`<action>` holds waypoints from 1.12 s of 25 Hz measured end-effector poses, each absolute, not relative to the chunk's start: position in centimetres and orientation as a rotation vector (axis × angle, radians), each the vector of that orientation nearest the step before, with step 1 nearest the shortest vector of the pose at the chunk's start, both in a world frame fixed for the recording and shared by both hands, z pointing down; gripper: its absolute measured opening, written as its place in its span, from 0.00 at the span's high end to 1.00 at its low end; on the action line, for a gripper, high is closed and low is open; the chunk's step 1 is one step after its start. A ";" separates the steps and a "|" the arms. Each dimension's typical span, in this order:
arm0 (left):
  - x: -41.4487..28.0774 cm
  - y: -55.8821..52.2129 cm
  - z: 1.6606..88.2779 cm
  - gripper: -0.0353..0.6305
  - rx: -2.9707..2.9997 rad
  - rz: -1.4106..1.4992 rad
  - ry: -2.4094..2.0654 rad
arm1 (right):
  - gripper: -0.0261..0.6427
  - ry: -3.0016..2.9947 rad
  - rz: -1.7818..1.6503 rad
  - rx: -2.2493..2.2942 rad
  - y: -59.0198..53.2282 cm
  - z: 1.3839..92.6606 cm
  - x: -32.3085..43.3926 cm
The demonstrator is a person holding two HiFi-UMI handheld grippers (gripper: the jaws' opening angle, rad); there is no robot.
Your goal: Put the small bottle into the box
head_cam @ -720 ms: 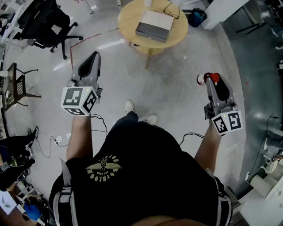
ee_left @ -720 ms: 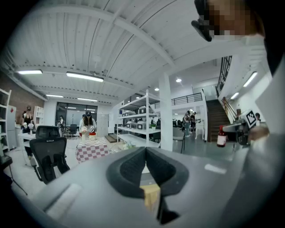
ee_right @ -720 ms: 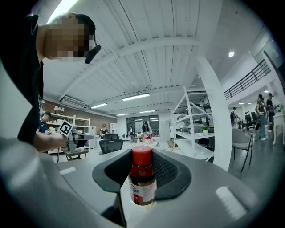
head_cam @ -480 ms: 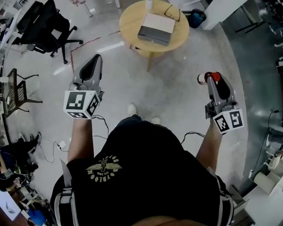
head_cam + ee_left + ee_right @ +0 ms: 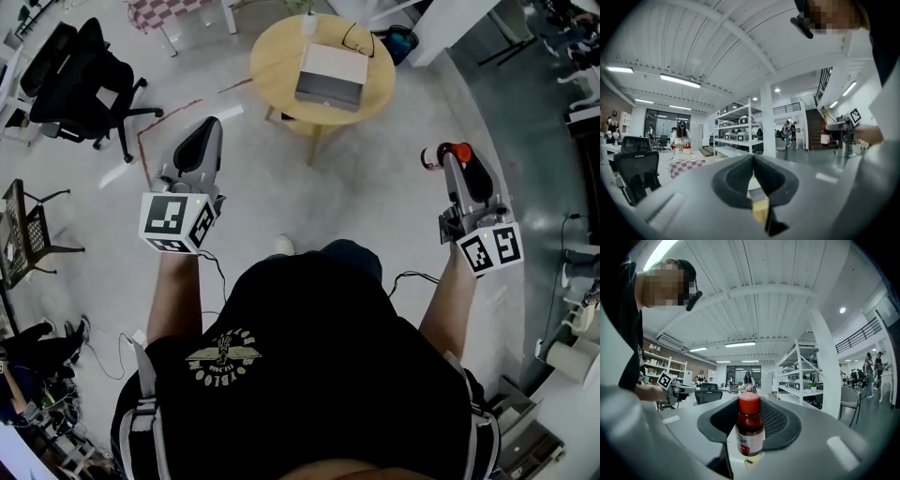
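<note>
The small bottle (image 5: pixel 750 430) is clamped in my right claw (image 5: pixel 751 412). It stands upright between the pads with its red cap on top, so its long axis runs straight up and down across the level jaws. I carry it out in the open above the floor, well apart from anything it could rest on.

The box (image 5: pixel 330 75) is what the next move turns on. It sits on the round wooden table (image 5: pixel 272 52), ahead of me and off to the left of my right claw, roughly on the line between my two arms. To reach it, I judge, the bottle must travel forward and swing inward to the left. The bottle is already base-down, so it should need no turning before it is lowered. From here I cannot tell whether the top of the box is open.

A pair of glasses (image 5: pixel 357 39) lies on the table just beyond the box, on the far side of it from me.

My left claw (image 5: pixel 753 159) is clenched on nothing, tips together, pointing level toward the table.
</note>
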State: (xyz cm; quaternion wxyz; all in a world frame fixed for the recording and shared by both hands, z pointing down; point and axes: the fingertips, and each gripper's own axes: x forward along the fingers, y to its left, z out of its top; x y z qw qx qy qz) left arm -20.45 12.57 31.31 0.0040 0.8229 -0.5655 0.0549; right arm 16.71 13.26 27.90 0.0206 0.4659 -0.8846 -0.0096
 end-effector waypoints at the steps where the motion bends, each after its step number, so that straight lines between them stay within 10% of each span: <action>1: -20.6 12.4 31.6 0.95 2.581 0.170 -1.757 | 0.74 -2.732 -0.039 1.450 13.3 27.7 16.5; 28: -22.0 7.2 35.7 0.95 2.518 0.191 -1.695 | 0.74 -2.683 0.020 1.449 9.4 29.5 15.8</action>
